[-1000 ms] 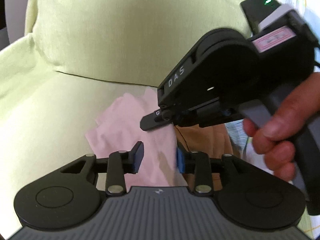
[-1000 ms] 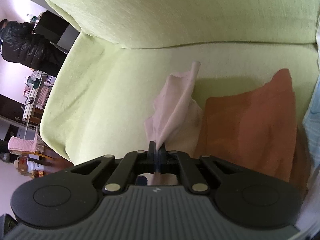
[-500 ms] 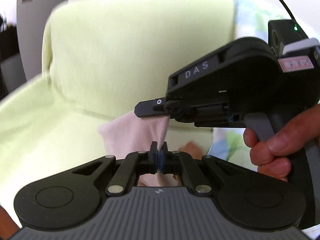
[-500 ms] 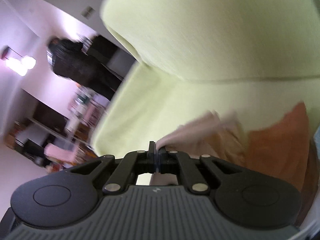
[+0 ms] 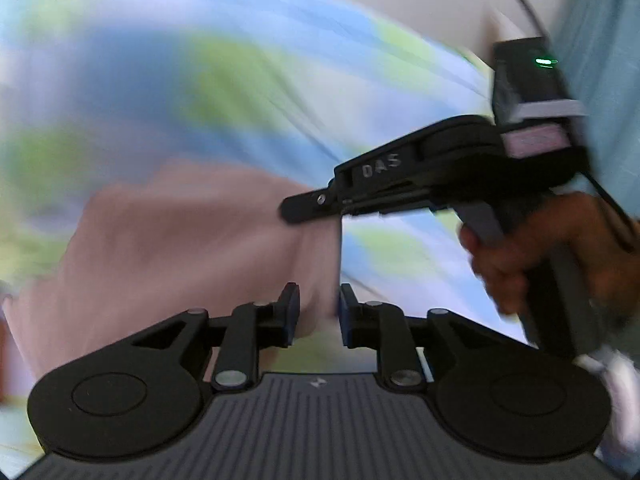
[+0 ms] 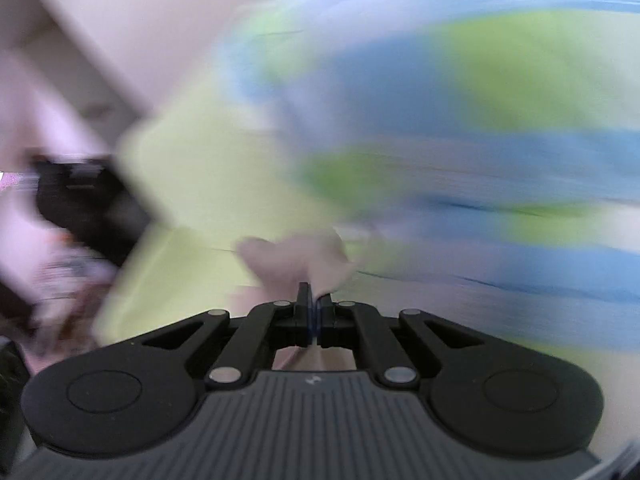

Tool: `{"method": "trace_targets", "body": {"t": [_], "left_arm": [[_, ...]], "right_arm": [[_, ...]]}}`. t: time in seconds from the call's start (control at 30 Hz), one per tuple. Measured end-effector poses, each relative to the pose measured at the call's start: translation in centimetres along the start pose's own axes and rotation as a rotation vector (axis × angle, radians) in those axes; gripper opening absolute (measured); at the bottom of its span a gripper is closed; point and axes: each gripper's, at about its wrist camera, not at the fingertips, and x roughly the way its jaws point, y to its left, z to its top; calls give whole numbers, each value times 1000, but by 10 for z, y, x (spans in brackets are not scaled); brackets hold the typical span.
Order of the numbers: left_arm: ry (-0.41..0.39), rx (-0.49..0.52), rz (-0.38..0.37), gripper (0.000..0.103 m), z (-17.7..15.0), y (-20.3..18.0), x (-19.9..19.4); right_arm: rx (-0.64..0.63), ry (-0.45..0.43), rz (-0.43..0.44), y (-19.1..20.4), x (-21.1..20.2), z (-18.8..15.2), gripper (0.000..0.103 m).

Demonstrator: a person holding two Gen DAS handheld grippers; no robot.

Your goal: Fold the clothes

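Observation:
A pale pink garment (image 5: 192,248) hangs in the air, blurred by motion. My right gripper (image 6: 313,312) is shut on its edge (image 6: 304,260); it also shows in the left wrist view (image 5: 304,206), pinching the cloth's upper right corner. My left gripper (image 5: 316,312) is open, its jaws a small gap apart, with the hanging cloth edge between or just beyond the fingers (image 5: 290,308). Whether the pads touch the cloth I cannot tell.
A blurred blue, green and white patterned fabric (image 5: 224,80) fills the background, also in the right wrist view (image 6: 480,120). The light green sofa (image 6: 192,184) lies at the left. A hand (image 5: 532,256) holds the right gripper's handle.
Both grippers swung up and to the right, away from the sofa seat, carrying the pink garment. My left gripper, shut on the cloth half a second ago, has opened.

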Motion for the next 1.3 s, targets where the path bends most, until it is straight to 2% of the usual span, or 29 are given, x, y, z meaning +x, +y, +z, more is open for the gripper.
{"method": "trace_targets", "body": {"t": [0.07,0.1,0.13,0.17,0.2,0.23,0.27,0.33,0.37,0.4,0.5,0.63,0.77,1.0,1.17,1.3], "left_arm": [[150,89,15,26,-34,-31,47],[186,119,31,26,-45,-29,58],[236,166,65,26,-63,-33,70],[286,214,107,26,-78,-33,78],[331,260,150,26,-92,-29,83],[344,284,169,26,-97,-33,82],[356,308,188,26,-101,-38,80],[359,374,234,26,-100,-29,70],[353,452,282,26,-104,-28,66],[351,505,312,26,-94,-25,63],[328,798,442,27,-101,-27,87],[347,1035,440,29,-113,-29,103],[321,1081,411,29,-108,-25,107],[328,1193,394,30,-124,-29,108],[328,1211,372,30,-126,-36,102],[291,1191,416,31,-122,-35,104]], "right_arm": [[79,83,-241,-89,-17,-32,10],[115,116,-310,-111,-18,-41,17],[182,175,-442,-146,-19,-58,20],[238,198,-543,-173,-28,-80,20],[265,182,-555,-184,-39,-97,24],[291,164,-561,-193,-50,-114,37],[313,150,-566,-196,-56,-126,45],[347,142,-559,-190,-61,-149,44],[352,141,-549,-186,-62,-160,44],[356,140,-539,-182,-63,-171,44],[352,161,-513,-161,-58,-201,45],[335,185,-471,-138,-41,-218,50],[326,169,-426,-112,-34,-234,53],[299,162,-386,-84,-24,-242,57],[322,147,-394,-81,-24,-246,59],[333,134,-412,-79,-24,-248,59]]}}
